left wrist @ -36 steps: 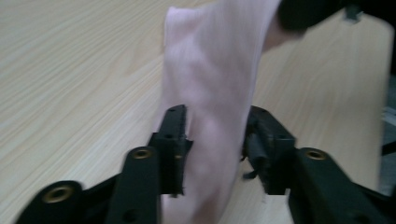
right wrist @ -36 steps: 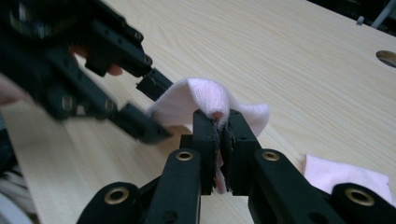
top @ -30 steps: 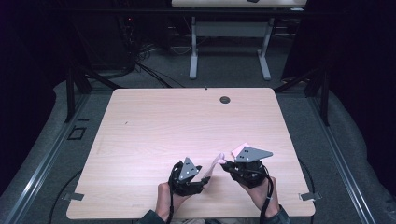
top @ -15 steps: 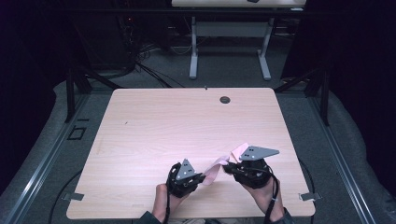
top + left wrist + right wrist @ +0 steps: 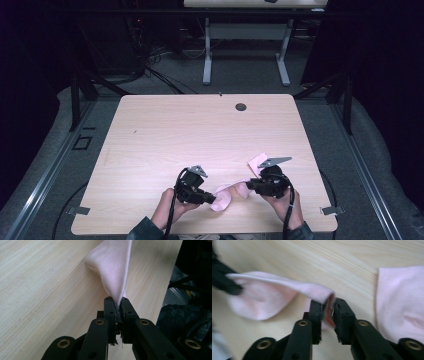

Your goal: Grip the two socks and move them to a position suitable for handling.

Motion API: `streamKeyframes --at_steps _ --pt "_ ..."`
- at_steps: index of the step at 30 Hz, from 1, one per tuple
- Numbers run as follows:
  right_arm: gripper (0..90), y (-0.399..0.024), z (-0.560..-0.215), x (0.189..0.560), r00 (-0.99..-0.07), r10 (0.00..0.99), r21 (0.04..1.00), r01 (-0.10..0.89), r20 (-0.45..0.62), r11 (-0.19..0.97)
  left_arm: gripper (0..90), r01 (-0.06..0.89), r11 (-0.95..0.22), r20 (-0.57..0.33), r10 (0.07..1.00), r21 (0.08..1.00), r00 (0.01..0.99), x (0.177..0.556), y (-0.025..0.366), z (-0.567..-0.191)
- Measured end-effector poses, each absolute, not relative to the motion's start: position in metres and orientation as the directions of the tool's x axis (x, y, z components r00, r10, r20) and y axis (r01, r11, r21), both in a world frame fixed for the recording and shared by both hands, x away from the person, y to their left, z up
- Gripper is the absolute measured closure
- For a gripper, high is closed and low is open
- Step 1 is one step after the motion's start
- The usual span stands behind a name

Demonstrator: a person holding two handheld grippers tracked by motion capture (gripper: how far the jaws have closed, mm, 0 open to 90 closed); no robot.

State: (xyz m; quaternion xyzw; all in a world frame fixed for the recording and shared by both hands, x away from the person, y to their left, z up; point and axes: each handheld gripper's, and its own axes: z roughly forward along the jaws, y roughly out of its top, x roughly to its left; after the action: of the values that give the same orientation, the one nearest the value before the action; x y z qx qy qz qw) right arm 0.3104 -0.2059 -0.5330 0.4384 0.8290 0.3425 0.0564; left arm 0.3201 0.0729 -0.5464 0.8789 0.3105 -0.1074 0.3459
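Observation:
A pink cloth hangs low over the wooden table near its front edge, stretched between my two grippers. My left gripper is shut on one end; in the left gripper view the cloth rises from the closed left gripper. My right gripper is at the other end. Its jaws have just been opening: in the right gripper view a narrow gap shows at the right gripper, with a fold of the cloth still between the jaws.
A second piece of pink cloth lies flat on the table behind the right gripper, also seen as a pink cloth piece in the right gripper view; I cannot tell whether it joins the held one. A dark grommet sits near the far edge.
The right gripper has come down toward the table and its jaws have parted slightly. The left gripper has closed on the cloth and shifted a little. The cloth now sags lower between them.

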Motion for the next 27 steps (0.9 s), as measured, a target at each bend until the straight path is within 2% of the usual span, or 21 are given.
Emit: streamKeyframes --at_steps 5,9,13,16,18,19,23,27 --pt "69.7 -0.200 -0.555 0.334 -0.619 0.762 0.613 0.682 0.192 0.400 81.0 0.646 -0.560 -0.407 0.502 0.519 0.763 0.332 0.077 -0.551" --pt "67.7 -0.197 -0.559 0.340 -0.644 0.743 0.636 0.653 0.182 0.411 74.4 0.663 -0.546 -0.415 0.519 0.511 0.747 0.341 0.082 -0.554" --pt "60.3 -0.196 -0.560 0.346 -0.670 0.719 0.643 0.636 0.186 0.426 68.8 0.688 -0.520 -0.438 0.532 0.505 0.724 0.346 0.090 -0.558" --pt "56.8 -0.195 -0.560 0.352 -0.690 0.694 0.666 0.619 0.207 0.417 68.5 0.687 -0.521 -0.429 0.539 0.506 0.725 0.345 0.093 -0.561" --pt "56.6 -0.193 -0.560 0.355 -0.709 0.671 0.679 0.603 0.216 0.419 71.4 0.684 -0.527 -0.418 0.544 0.504 0.728 0.344 0.093 -0.563" --pt "59.8 -0.192 -0.560 0.357 -0.721 0.653 0.688 0.596 0.231 0.415 76.4 0.684 -0.529 -0.420 0.542 0.503 0.728 0.344 0.094 -0.564" --pt "82.7 -0.191 -0.559 0.362 -0.737 0.622 0.693 0.593 0.263 0.410 85.9 0.687 -0.518 -0.441 0.529 0.509 0.725 0.347 0.097 -0.566" --pt "87.1 -0.190 -0.554 0.355 -0.746 0.621 0.692 0.580 0.239 0.430 87.6 0.687 -0.513 -0.442 0.527 0.514 0.725 0.346 0.100 -0.564"
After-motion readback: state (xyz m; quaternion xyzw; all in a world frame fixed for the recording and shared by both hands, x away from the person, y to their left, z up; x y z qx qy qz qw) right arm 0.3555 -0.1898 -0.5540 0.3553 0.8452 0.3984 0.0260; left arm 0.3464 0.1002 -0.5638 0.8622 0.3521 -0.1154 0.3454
